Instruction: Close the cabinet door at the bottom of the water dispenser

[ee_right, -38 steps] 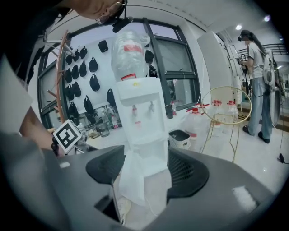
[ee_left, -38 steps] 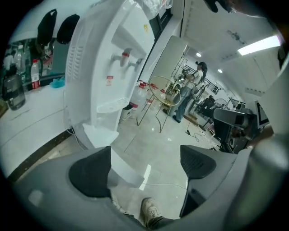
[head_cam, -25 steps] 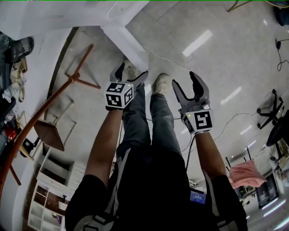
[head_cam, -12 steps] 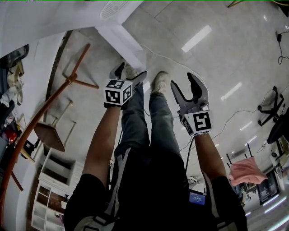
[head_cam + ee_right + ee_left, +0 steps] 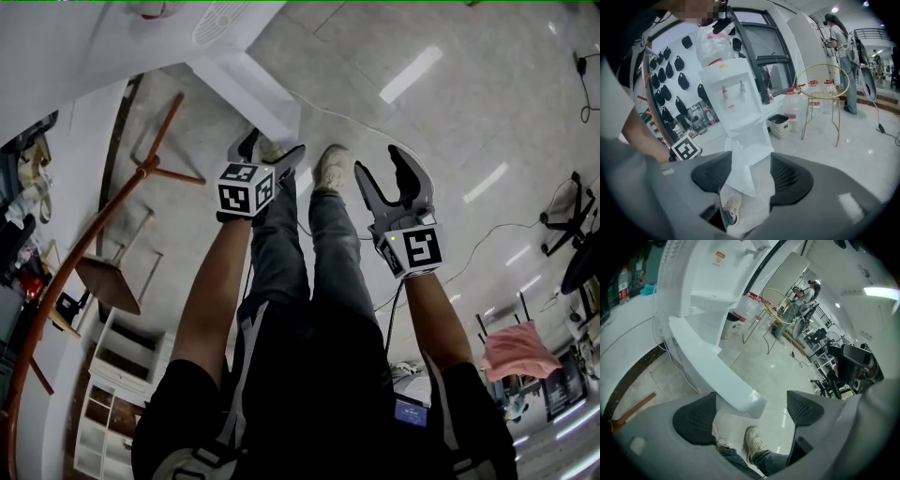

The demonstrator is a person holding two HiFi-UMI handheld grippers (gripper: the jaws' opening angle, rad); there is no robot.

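Lighting was bright, even indoor light from overhead strip lamps, whose reflections lay as hard white streaks on the glossy floor (image 5: 412, 75) in the head view, and one ceiling lamp (image 5: 881, 291) glared directly at the right edge of the left gripper view. Both gripper views were strongly fisheye, with black vignetted corners and bowed straight lines, and the near grey fingers (image 5: 696, 418) were soft and out of focus while the room behind was sharp. The white water dispenser (image 5: 698, 282) was nearly washed out, with only faint shadows beneath it.

All views (head's from above) share the cabinet door (image 5: 712, 371).
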